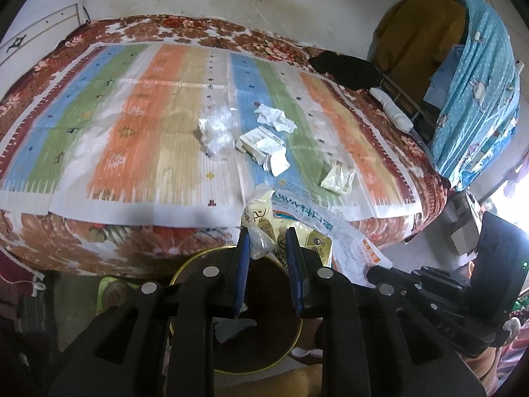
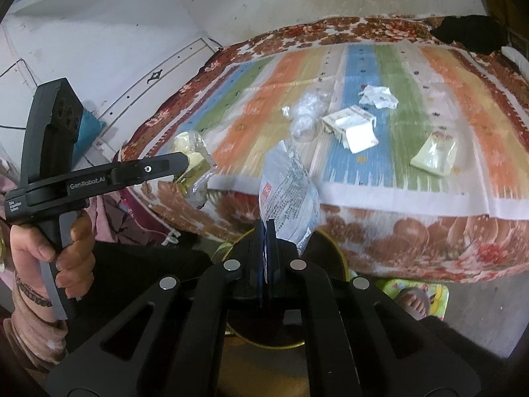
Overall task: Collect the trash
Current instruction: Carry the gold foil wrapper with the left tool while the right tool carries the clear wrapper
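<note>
A yellow wrapper (image 1: 264, 231), crinkled with clear film, is seen between the fingers of the left claw (image 1: 267, 231), whose jaws stand partly apart around it; whether it is pinched cannot be told. A printed clear bag (image 2: 289, 195), blue-grey with a red patch, is clamped in the right claw (image 2: 265, 225), whose jaws are pressed together on its lower edge. Both are held above a dark bin (image 1: 261, 297) with a gold rim, just off the near edge of the bed (image 1: 99, 132).

On the striped mat four pieces lie near each other at 12 o'clock from the left claw: clear plastic (image 1: 216, 130), crumpled paper (image 1: 276, 119), a white carton (image 1: 264, 149), and a pale yellow packet (image 1: 337, 178) toward 1 o'clock.

Only the right view shows the left claw from the side, with the hand (image 2: 49, 251) on its handle and a bare foot (image 2: 413, 301) on a green mat. Only the left view shows a blue cloth (image 1: 476, 99) at 2 o'clock.

The mat at 10 o'clock is bare.
</note>
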Demonstrator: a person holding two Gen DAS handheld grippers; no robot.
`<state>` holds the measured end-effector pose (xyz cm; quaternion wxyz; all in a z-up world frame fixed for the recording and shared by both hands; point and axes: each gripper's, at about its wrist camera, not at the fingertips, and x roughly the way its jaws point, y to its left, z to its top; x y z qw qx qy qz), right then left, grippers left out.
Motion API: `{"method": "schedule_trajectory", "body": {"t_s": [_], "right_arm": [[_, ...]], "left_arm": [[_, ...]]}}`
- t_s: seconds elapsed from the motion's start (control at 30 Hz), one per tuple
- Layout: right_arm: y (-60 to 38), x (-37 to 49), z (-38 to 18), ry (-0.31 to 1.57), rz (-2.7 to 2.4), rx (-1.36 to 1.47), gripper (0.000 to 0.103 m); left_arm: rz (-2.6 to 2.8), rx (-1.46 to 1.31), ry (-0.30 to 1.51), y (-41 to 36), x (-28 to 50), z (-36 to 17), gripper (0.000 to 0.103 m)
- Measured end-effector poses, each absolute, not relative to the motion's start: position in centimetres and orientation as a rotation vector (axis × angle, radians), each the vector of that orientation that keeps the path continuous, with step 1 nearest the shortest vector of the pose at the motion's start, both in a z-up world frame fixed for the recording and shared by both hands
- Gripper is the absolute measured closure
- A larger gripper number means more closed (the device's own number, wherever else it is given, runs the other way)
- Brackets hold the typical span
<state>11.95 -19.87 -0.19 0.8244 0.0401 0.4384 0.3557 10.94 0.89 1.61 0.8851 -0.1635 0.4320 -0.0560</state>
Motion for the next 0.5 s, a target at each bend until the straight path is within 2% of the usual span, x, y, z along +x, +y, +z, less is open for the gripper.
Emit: {"method": "schedule_trajectory", "body": {"t_s": [0.5], "right_arm": [[-19.5,8.4,-3.3,1.031,0.769,0.066,0.102]], "left_arm": [[-0.067,-0.291,0.985,-0.6,8.2,-2.4,0.082]]}}
